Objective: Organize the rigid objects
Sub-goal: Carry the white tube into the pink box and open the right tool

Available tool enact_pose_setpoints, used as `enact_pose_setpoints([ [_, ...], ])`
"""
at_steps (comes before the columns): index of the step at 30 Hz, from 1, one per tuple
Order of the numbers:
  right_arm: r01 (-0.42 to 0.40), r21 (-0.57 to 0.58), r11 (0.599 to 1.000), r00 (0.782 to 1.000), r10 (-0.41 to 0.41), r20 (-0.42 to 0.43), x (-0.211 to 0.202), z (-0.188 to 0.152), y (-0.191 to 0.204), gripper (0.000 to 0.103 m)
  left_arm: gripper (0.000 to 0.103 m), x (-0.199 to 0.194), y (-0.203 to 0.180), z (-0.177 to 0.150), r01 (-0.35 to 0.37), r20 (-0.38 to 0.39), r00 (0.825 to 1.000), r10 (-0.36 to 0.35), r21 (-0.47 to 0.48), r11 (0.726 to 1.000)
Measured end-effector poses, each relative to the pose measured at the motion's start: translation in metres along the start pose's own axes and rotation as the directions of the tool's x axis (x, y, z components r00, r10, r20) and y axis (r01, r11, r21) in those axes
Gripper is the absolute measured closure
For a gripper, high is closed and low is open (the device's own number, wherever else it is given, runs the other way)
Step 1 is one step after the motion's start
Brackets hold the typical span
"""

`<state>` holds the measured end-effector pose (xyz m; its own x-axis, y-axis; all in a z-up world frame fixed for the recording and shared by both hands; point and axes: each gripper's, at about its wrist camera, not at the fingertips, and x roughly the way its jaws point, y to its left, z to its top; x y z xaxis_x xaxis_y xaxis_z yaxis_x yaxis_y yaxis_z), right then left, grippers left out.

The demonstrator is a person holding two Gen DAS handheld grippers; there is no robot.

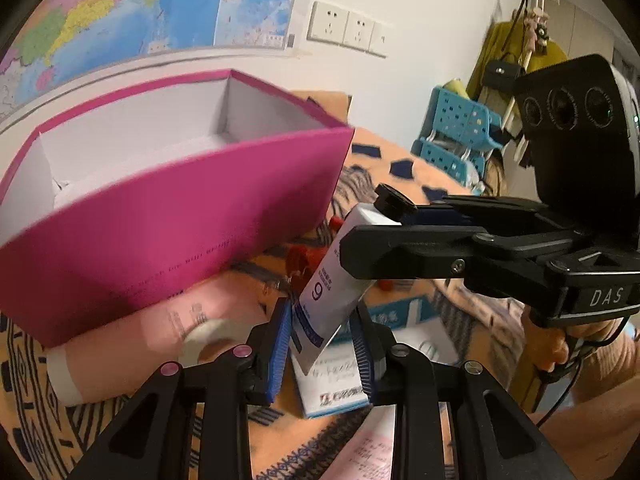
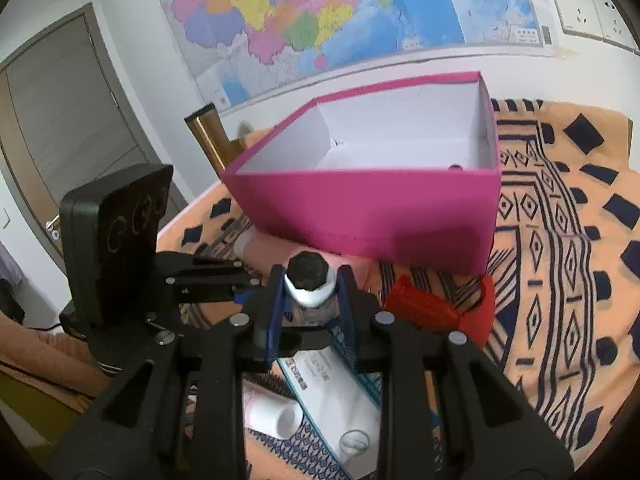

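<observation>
A white tube (image 1: 334, 280) with a black cap (image 1: 394, 199) and blue print is held up over the patterned cloth. My right gripper (image 2: 310, 300) is shut on its upper part, just below the cap (image 2: 308, 272); it also shows from the side in the left wrist view (image 1: 368, 248). My left gripper (image 1: 322, 344) has its blue pads (image 1: 280, 344) on either side of the tube's flat lower end, touching or nearly so. An open magenta box (image 1: 180, 232) with a white inside stands just behind; it also shows in the right wrist view (image 2: 372, 208).
A pink tube (image 1: 132, 344) with a white cap lies against the box. A white and blue carton (image 1: 340, 384) lies under the grippers. A red plastic piece (image 2: 432, 308) sits before the box. A small white roll (image 2: 276, 416) lies near. Blue crates (image 1: 456, 132) stand at the back right.
</observation>
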<state>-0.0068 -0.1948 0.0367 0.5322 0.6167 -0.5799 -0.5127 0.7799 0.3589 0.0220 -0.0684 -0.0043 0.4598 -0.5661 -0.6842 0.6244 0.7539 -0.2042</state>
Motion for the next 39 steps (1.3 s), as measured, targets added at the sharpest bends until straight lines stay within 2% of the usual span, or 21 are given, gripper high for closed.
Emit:
enact_pose_setpoints([
  [6, 0.01, -0.023, 1.0, 0.999, -0.009, 0.046, -0.014, 0.029, 0.002, 0.075, 0.074, -0.013, -0.003, 0.034, 0.023, 0.059, 0.998, -0.023, 0.0, 1.0],
  [13, 0.055, -0.065, 0.996, 0.99, -0.046, 0.134, -0.031, 0.084, -0.001, 0.076, 0.074, -0.019, 0.002, 0.092, -0.006, 0.11, 0.994, 0.006, 0.004, 1.0],
  [16, 0.064, -0.064, 0.996, 0.988, -0.055, 0.143, -0.029, 0.103, -0.007, 0.076, 0.074, -0.017, 0.009, 0.11, -0.009, 0.117, 0.993, 0.01, -0.007, 1.0],
  [22, 0.074, -0.038, 0.997, 0.993, -0.07, 0.099, -0.006, 0.126, -0.024, 0.076, 0.074, 0.0, 0.032, 0.134, 0.01, 0.08, 0.997, -0.005, -0.066, 0.998],
  [30, 0.108, 0.031, 0.994, 0.994, -0.108, -0.013, 0.036, 0.131, -0.056, 0.076, 0.074, 0.032, 0.052, 0.138, 0.042, -0.001, 0.999, -0.043, -0.144, 0.989],
  [34, 0.151, 0.066, 0.986, 0.986, -0.146, -0.076, 0.053, 0.126, -0.072, 0.075, 0.074, 0.047, 0.055, 0.135, 0.024, -0.045, 0.999, -0.031, -0.155, 0.988],
  [37, 0.233, 0.046, 0.971, 0.967, -0.226, -0.115, 0.065, 0.123, -0.075, 0.075, 0.074, 0.053, 0.06, 0.131, -0.025, -0.057, 0.998, 0.016, -0.164, 0.986],
  [39, 0.276, 0.034, 0.961, 0.956, -0.27, -0.112, 0.067, 0.122, -0.075, 0.069, 0.073, 0.051, 0.064, 0.13, -0.042, -0.052, 0.998, 0.034, -0.173, 0.984],
])
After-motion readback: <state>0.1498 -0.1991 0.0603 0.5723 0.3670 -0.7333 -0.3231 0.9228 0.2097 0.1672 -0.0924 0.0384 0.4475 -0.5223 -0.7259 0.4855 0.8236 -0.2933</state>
